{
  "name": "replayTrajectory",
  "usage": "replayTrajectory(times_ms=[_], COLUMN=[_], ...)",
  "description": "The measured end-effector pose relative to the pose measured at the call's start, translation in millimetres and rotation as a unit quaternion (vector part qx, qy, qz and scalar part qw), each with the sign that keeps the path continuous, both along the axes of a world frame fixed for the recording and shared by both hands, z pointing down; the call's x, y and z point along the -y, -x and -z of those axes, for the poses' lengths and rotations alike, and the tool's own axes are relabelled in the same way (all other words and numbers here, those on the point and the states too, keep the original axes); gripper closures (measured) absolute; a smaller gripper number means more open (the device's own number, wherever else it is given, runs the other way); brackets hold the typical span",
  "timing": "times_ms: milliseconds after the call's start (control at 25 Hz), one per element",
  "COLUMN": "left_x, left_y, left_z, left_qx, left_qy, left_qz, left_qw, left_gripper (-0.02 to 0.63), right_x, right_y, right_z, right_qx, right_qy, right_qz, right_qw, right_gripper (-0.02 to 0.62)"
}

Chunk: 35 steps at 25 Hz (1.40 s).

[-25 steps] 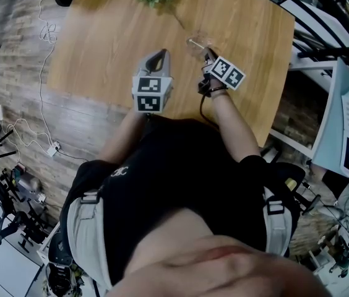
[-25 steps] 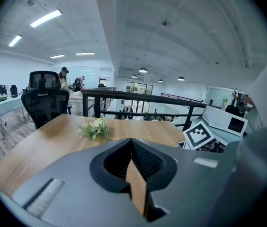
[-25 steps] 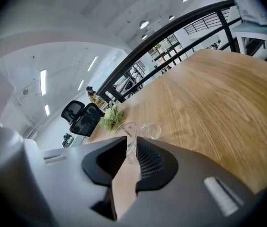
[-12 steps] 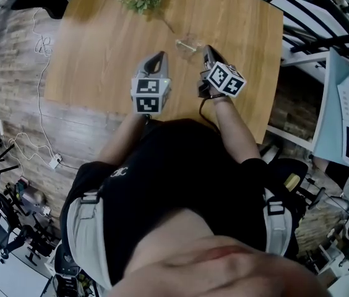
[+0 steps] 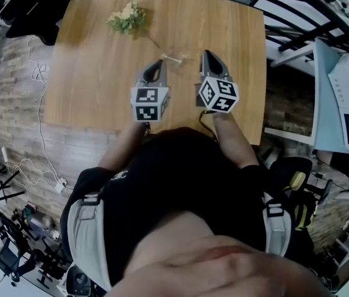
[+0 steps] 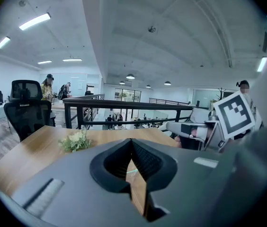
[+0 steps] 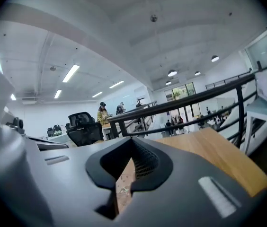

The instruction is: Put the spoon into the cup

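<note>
On the wooden table (image 5: pixel 94 73) stands a small clear glass cup (image 5: pixel 174 57), faint in the head view. A thin pale spoon handle seems to lie across its rim, too small to be sure. My left gripper (image 5: pixel 160 62) is shut and empty, its tip just left of the cup. My right gripper (image 5: pixel 206 53) is also shut and empty, a short way right of the cup and apart from it. In the left gripper view the left gripper (image 6: pixel 131 141) has its jaws closed to a point over the tabletop. The right gripper (image 7: pixel 132 141) looks the same in the right gripper view.
A small bunch of pale flowers (image 5: pixel 125 18) lies at the table's far left, its stem reaching toward the cup; the flowers (image 6: pixel 76 141) show ahead of the left gripper. A dark railing (image 6: pixel 124 109) runs behind the table. A white device (image 5: pixel 348 104) sits to the right.
The right gripper has drawn back and to the right, away from the cup it stood against a second ago. The head view has tilted, so more of the table shows.
</note>
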<state>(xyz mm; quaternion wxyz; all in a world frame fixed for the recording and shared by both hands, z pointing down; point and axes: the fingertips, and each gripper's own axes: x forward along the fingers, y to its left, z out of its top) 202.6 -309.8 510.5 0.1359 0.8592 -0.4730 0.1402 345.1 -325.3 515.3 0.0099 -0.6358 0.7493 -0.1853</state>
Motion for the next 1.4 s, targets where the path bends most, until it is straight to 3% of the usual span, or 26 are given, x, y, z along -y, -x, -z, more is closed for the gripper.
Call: replayTrajectory(times_ms=[200, 360, 600, 920, 1400], left_x=[-1, -3, 0, 1, 1], left_y=[-15, -29, -31, -38, -31], left_z=[6, 26, 28, 28, 22], left_qx=[-0.001, -0.011, -0.008, 0.007, -0.002], left_qy=[-0.017, -0.045, -0.051, -0.079, -0.055], left_qz=[-0.016, -0.027, -0.028, -0.032, -0.034], left_qw=[0.9997, 0.9986, 0.9983, 0.9964, 0.9979], left_gripper=[0.594, 0.594, 0.594, 0.594, 0.594], right_x=[-16, -25, -34, -36, -34], right_y=[-7, -18, -19, -22, -12], right_z=[41, 55, 50, 47, 44], right_qx=[-0.067, -0.092, -0.126, -0.119, -0.108], right_qy=[-0.073, -0.099, -0.096, -0.099, -0.087], right_qz=[-0.005, -0.03, -0.044, -0.051, -0.038], right_qw=[0.995, 0.99, 0.986, 0.987, 0.99], right_gripper=[0.597, 0.597, 0.597, 0.597, 0.597])
